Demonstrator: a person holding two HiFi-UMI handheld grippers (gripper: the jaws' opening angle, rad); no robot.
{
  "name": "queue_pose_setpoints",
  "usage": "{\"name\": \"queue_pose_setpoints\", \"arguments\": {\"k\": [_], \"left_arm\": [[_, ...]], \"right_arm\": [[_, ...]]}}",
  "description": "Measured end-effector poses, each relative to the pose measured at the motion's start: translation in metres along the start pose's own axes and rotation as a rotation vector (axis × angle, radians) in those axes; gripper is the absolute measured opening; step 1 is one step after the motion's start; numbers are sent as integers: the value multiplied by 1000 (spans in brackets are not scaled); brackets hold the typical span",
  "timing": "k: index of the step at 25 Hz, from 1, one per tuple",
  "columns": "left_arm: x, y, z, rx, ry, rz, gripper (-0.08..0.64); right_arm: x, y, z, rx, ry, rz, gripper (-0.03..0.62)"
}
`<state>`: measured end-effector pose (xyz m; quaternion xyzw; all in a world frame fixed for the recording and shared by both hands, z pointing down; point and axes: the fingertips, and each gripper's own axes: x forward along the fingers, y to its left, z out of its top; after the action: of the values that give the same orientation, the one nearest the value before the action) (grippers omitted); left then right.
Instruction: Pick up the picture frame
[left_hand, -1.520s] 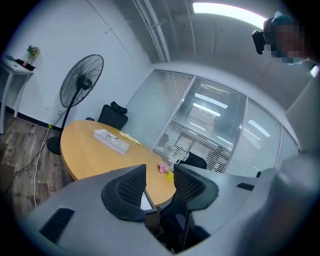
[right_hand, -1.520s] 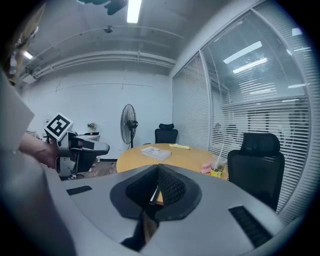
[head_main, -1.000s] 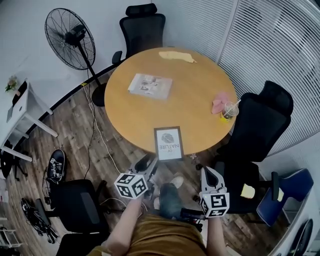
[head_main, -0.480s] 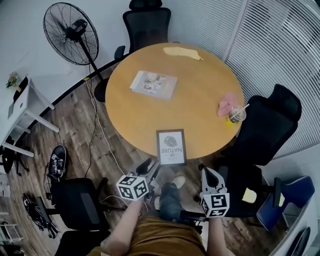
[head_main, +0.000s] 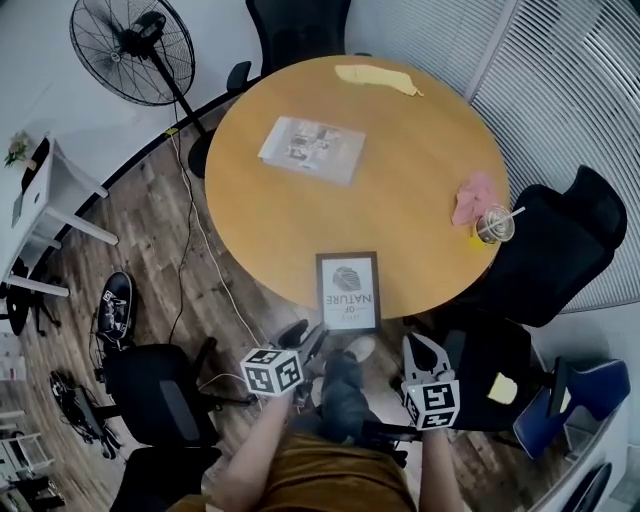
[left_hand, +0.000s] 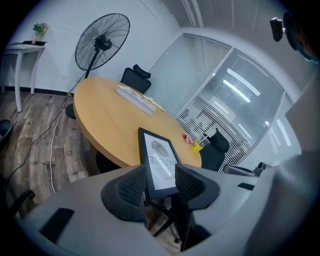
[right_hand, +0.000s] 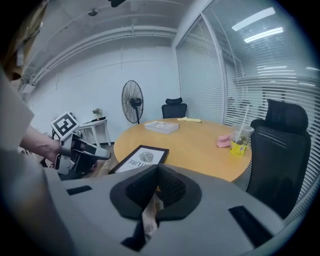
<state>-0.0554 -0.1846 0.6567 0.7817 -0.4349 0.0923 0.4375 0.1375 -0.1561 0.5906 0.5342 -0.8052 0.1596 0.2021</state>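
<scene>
The picture frame (head_main: 348, 291) is black with a white print. It lies flat on the round wooden table (head_main: 300, 220), its near end over the front edge. My left gripper (head_main: 303, 340) hangs just below and left of that end, off the table. In the left gripper view the jaws (left_hand: 161, 181) are opening, with nothing between them; the frame (left_hand: 157, 159) shows beyond the gap. My right gripper (head_main: 420, 350) is below and right of the frame, its tips (right_hand: 157, 172) shut and empty. The frame (right_hand: 137, 159) lies ahead of it to the left.
On the table lie a magazine (head_main: 312, 148), a yellow cloth (head_main: 375, 78), a pink cloth (head_main: 473, 197) and a cup with a straw (head_main: 492, 224). Black office chairs (head_main: 560, 250) ring the table. A standing fan (head_main: 132, 50) and a white side table (head_main: 40, 200) stand at the left.
Both grippers have sunk and stand closer to the near end of the frame. The frame itself has not moved on the table.
</scene>
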Motion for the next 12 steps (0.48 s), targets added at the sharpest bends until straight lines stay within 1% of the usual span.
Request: {"name": "queue_pose_setpoints", "arguments": {"k": [2,6,10,12], "left_arm": [[9,7,-2,-39,7,4,196],[23,15,-9,-155,27,-12,204],[34,27,-24,-272,46,-18,212],[40,27,-29,-320,58,-39,216]], "right_arm": [[10,-4,-9,4,29,15,12],[24,-7,-17,3,64,37,12],[30,-11,-25,-1,91,48,12],[30,-15,-30,-3,107,49,12]]}}
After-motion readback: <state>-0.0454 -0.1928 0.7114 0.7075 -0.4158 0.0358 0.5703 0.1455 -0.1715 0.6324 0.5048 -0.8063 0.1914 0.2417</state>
